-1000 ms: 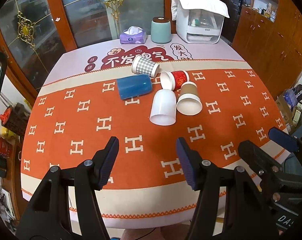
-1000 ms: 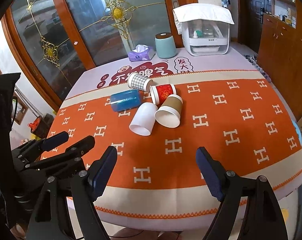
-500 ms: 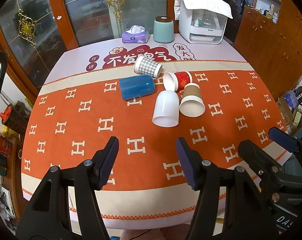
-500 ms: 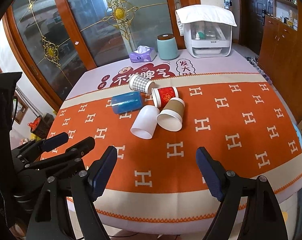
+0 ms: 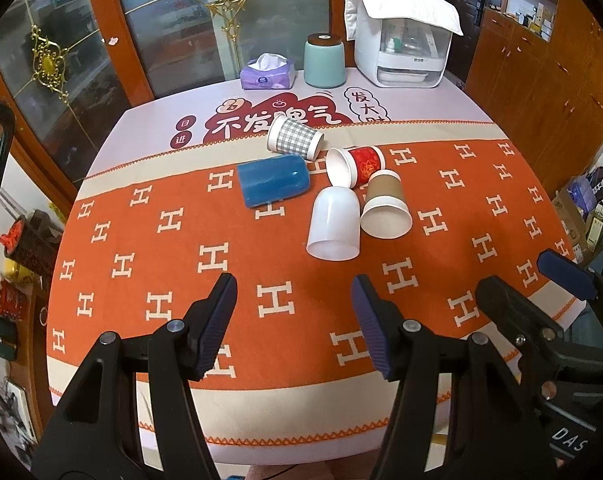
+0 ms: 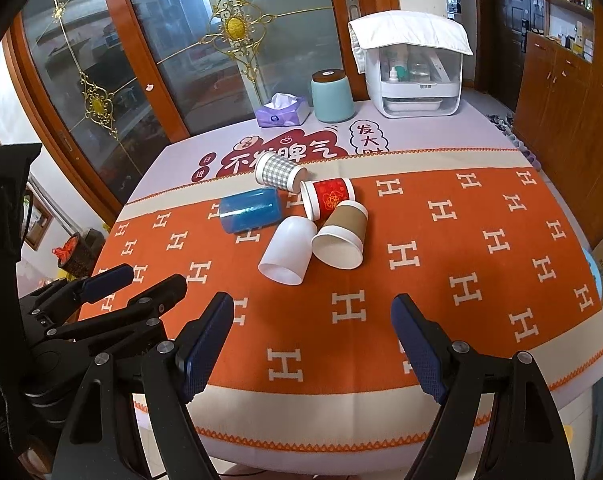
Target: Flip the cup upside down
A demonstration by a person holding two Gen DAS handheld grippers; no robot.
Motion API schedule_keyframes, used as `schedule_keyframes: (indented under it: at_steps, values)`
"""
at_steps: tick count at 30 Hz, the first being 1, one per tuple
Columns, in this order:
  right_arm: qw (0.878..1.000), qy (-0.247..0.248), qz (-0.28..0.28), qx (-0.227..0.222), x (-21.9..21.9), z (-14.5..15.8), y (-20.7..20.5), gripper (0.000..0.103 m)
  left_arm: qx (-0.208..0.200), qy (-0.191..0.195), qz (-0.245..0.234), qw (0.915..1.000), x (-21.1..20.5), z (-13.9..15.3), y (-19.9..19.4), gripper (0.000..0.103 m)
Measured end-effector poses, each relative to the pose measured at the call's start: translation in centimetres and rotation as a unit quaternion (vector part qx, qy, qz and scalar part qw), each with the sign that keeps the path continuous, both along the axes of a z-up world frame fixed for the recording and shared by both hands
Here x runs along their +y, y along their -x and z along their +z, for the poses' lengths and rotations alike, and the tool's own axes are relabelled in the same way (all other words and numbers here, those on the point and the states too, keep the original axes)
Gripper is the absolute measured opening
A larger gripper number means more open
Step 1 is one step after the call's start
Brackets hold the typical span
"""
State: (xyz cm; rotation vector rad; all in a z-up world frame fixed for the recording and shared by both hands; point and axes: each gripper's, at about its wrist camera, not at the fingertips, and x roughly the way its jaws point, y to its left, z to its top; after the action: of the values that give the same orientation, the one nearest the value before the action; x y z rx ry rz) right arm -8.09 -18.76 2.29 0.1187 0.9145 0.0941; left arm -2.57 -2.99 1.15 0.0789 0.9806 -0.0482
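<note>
Several cups lie on their sides in a cluster mid-table: a white plastic cup [image 5: 333, 224] [image 6: 287, 250], a brown paper cup [image 5: 385, 206] [image 6: 341, 236], a red paper cup [image 5: 355, 166] [image 6: 327, 198], a blue cup [image 5: 272, 179] [image 6: 249, 209] and a grey checked cup [image 5: 294, 138] [image 6: 277, 171]. My left gripper [image 5: 293, 324] is open and empty above the near table edge, well short of the cups. My right gripper [image 6: 313, 344] is open and empty, also near the front edge. The right gripper shows in the left wrist view [image 5: 541, 292]; the left gripper shows in the right wrist view [image 6: 133, 284].
The table [image 5: 141, 264] has an orange cloth with white H marks. At the back stand a purple tissue box [image 5: 267, 74], a teal canister [image 5: 324, 60] and a white appliance with a cloth on top [image 5: 401, 50]. Glass doors stand behind; wooden cabinets stand right.
Both grippers have moved slightly forward and up toward the cups; the cups look a little nearer. Jaws stay open. No cup has moved.
</note>
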Motion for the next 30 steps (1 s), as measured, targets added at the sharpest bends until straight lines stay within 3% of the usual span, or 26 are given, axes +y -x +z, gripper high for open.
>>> schedule_keyframes:
  at_steps: [7, 18, 30]
  values:
    - [1.0, -0.001, -0.007, 0.001, 0.0, -0.2, -1.7, 0.082, 0.002, -0.018, -0.022, 0.9996, -0.4, 0.4, -1.8, 0.057]
    - [1.0, -0.003, -0.026, 0.014, 0.4, -2.4, -5.1, 0.082, 0.028, -0.009, -0.059, 0.9978, -0.3, 0.1, -6.7, 0.059]
    - [0.994, -0.026, -0.092, 0.059, -2.7, -7.9, -12.0, 0.082, 0.11, 0.006, -0.102, 0.9887, -1.2, -5.7, -15.9, 0.06]
